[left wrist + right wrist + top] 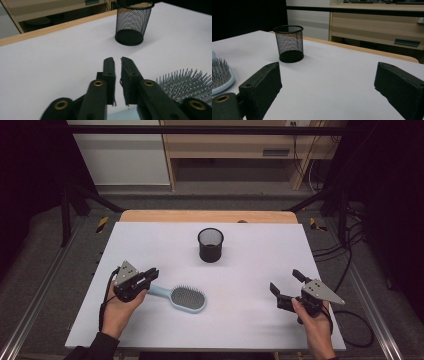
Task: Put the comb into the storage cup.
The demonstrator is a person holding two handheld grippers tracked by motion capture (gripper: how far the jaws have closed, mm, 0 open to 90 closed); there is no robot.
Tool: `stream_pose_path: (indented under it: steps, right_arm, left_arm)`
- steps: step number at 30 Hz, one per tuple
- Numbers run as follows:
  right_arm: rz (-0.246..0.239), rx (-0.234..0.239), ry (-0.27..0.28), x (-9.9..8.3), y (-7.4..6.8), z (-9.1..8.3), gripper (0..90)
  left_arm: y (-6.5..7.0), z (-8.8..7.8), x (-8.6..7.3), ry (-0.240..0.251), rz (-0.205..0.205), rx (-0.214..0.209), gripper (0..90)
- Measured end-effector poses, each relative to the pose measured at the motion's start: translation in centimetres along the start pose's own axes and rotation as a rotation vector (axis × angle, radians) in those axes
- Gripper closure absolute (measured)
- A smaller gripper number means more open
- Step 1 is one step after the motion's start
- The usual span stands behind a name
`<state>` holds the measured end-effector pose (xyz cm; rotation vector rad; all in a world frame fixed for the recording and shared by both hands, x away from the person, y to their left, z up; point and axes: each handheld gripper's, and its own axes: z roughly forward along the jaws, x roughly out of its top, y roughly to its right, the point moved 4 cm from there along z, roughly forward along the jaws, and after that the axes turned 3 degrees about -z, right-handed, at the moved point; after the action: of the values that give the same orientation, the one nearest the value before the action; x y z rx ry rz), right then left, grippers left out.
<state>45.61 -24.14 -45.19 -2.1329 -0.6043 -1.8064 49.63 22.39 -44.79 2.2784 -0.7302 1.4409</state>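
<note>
hairbrush [184,298]: 1, handle clamped by left hand-held gripper [150,276] | mesh cup [210,244]: 1 | right hand-held gripper [286,282]: open

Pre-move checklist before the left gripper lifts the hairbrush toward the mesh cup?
1. Left gripper closed on the hairbrush handle: ok by the high view, where the jaws sit over the handle end. In the left gripper view the pads stand almost together with pale blue below them; actual pad contact cannot tell.
2. Brush lying flat, bristles up: ok.
3. Mesh cup upright with its mouth open: ok.
4. Cup interior free: ok, its base shows through the mesh.
5. Table between brush and cup unobstructed: ok.
6. Right gripper out of the way: ok, open and well off to the right.
</note>
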Motion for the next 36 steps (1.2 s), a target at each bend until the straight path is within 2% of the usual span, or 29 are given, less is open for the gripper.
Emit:
stream_pose_path:
  steps: [2,3,4,5,6,7,9,10,12,13,20,22,23,25,31,36]
  right_arm:
    - [-0.006,0.003,0.000,0.1,-0.2,0.0,7.3]
    - [-0.011,0.004,0.000,0.1,-0.3,0.1,7.3]
    - [-0.016,0.006,-0.002,0.1,-0.3,0.1,7.3]
    - [-0.016,0.008,-0.005,0.1,-0.4,0.2,7.4]
    - [-0.018,0.008,-0.010,0.0,-0.4,0.2,7.4]
    - [-0.018,0.008,-0.010,0.0,-0.4,0.2,7.4]
    - [-0.016,0.006,-0.010,-0.1,-0.3,0.1,7.4]
    - [-0.016,0.006,-0.010,-0.1,-0.3,0.1,7.4]
    - [-0.007,0.001,-0.002,0.0,0.0,-0.2,7.4]
    - [-0.007,0.001,-0.002,0.0,0.0,-0.2,7.4]
    - [0.002,0.000,-0.005,0.0,0.1,-0.1,7.4]
    - [-0.001,0.003,-0.006,0.0,0.0,-0.1,7.4]
    - [-0.004,0.006,-0.009,0.0,-0.2,-0.2,7.5]
    - [-0.004,0.007,-0.009,0.0,-0.2,-0.2,7.5]
    - [0.000,0.009,-0.012,-0.2,-0.1,-0.2,7.4]
    - [-0.013,0.020,-0.017,-0.2,-0.3,0.0,7.3]
  left_arm:
    - [0.1,0.1,0.1,-0.008,0.004,-0.015,88.6]
    - [0.1,0.1,0.2,-0.014,0.010,-0.019,89.6]
    - [0.2,0.4,0.2,-0.044,0.023,-0.031,89.9]
    - [0.2,0.4,0.2,-0.044,0.023,-0.031,89.9]
    - [0.2,0.8,0.1,-0.072,0.035,-0.027,90.0]
    - [0.2,0.8,0.1,-0.072,0.035,-0.027,90.0]
    - [0.1,1.4,-0.3,-0.113,0.025,-0.022,90.0]
    - [0.1,1.4,-0.3,-0.113,0.025,-0.022,90.0]
    - [-0.2,2.1,-0.7,-0.164,0.032,-0.016,90.0]
    - [-0.2,2.1,-0.7,-0.164,0.032,-0.016,90.0]
    - [-2.0,2.9,-1.8,-0.258,0.055,0.030,90.0]
    - [-2.3,3.0,-2.0,-0.265,0.060,0.039,90.0]
    - [-3.0,3.0,-2.4,-0.268,0.045,0.051,90.0]
    - [-3.1,3.0,-2.5,-0.274,0.042,0.052,90.0]
    - [-3.6,3.1,-3.6,-0.306,0.033,0.038,90.0]
    - [-3.6,2.8,-3.7,-0.319,0.015,0.023,90.0]
